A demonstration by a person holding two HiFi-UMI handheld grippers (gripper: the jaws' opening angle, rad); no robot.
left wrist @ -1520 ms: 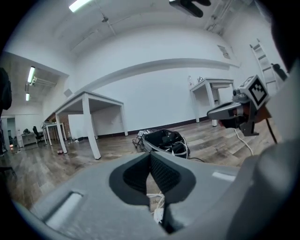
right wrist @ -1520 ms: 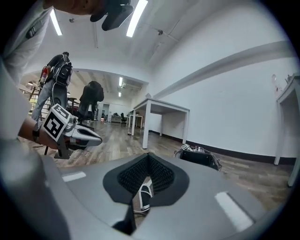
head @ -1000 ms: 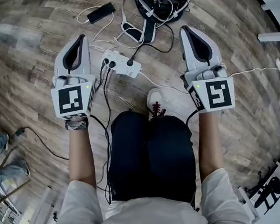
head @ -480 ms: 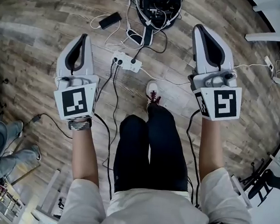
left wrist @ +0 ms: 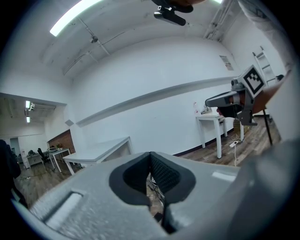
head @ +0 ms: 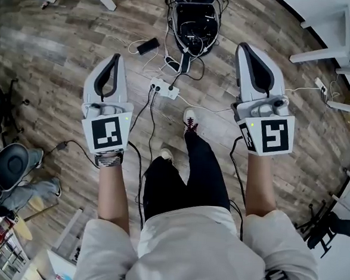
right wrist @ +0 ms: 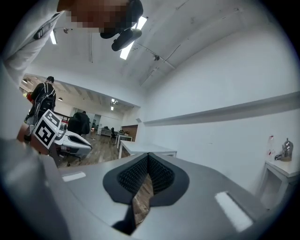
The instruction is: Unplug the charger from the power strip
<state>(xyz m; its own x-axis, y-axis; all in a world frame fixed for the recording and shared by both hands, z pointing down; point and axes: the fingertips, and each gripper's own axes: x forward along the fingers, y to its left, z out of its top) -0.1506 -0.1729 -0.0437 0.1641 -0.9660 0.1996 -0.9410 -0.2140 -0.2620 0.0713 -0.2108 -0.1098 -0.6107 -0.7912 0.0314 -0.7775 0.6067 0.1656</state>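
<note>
Overhead, both tools were held high above floor.

- left grey two-jaw gripper [head: 115, 57]: jaws pressed together, nothing between.
- right grey two-jaw gripper [head: 243, 46]: jaws likewise pressed together, empty.
- white rectangular power strip [head: 165, 89]: lay on wood-plank floor [head: 62, 45], between both grippers in head view, well below them.
- black charger plug [head: 170, 89]: sat in strip, black cable ran toward open black bag [head: 195, 18].
- person's dark-trousered legs [head: 188, 167]: stood near strip.
</note>
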